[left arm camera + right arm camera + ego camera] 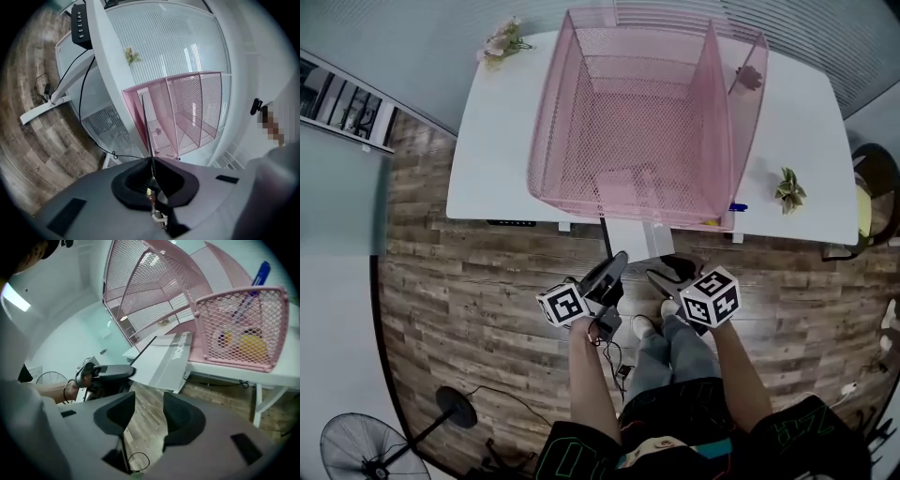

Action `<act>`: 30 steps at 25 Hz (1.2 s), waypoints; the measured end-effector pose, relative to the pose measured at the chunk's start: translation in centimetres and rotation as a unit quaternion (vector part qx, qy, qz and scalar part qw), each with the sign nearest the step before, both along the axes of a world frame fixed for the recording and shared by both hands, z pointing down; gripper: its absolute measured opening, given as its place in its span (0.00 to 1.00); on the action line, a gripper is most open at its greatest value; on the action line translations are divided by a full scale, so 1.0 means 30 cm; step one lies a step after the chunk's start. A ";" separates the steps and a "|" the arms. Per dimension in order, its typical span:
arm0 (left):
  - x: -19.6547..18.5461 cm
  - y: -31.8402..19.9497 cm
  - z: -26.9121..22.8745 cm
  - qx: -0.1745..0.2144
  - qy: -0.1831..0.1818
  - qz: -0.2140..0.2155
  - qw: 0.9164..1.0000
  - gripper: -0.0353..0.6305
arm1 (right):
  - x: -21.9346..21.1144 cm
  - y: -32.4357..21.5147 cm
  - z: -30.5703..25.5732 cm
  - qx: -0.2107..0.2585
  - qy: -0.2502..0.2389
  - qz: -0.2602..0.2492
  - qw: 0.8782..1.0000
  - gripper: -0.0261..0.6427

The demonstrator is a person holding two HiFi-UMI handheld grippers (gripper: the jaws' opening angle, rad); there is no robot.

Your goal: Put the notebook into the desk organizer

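Head view: left claw (617,262) grips notebook (656,241) at desk organizer (572,131).

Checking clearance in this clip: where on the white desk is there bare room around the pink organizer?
Bare: the left strip of the desk, between the flower sprig and the organizer, and the right end between it and the small plant. Crowded: the front edge, at the notebook and pen compartment.

Desk control panel (80,26), 11 o'clock in left gripper view: white marks, roughly "1 2 3 S". Dark print on notebook (161,364) cover, centre of right gripper view: too skewed to read.
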State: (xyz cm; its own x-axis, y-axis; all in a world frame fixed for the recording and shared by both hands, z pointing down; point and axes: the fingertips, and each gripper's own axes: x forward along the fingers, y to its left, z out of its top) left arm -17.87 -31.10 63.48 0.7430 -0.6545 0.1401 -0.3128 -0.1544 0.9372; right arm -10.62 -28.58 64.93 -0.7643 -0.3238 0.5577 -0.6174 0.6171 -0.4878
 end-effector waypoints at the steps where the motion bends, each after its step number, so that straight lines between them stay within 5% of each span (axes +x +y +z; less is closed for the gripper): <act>1: 0.003 -0.009 0.003 0.000 -0.001 0.004 1.000 0.07 | -0.007 0.001 -0.002 0.001 0.002 -0.004 1.000 0.33; 11: 0.026 -0.101 -0.027 0.007 -0.016 0.027 0.999 0.11 | -0.083 -0.064 -0.065 0.077 0.039 -0.009 0.996 0.10; 14: 0.019 -0.123 -0.016 0.010 -0.058 0.034 0.998 0.15 | -0.099 -0.097 -0.064 0.082 0.051 0.006 0.995 0.10; 17: 0.002 -0.134 -0.018 0.021 -0.115 0.036 0.993 0.32 | -0.119 -0.124 -0.062 0.086 0.056 0.010 0.995 0.10; 19: -0.019 -0.131 -0.030 0.036 -0.153 0.026 0.987 0.40 | -0.134 -0.139 -0.064 0.089 0.057 0.010 0.994 0.10; 23: -0.071 -0.108 -0.034 0.055 -0.219 -0.006 0.974 0.39 | -0.157 -0.172 -0.068 0.105 0.061 0.008 0.993 0.10; 30: -0.099 -0.114 -0.013 0.070 -0.341 -0.029 0.937 0.13 | -0.168 -0.252 -0.087 0.142 0.067 0.016 0.987 0.10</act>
State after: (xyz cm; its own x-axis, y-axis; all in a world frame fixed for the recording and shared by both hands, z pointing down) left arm -20.82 -34.53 63.10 0.4748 -0.7386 0.4785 -0.8429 -0.2253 0.4887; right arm -15.67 -36.15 62.32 -0.6764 -0.5051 0.5361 -0.6864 0.6963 -0.2100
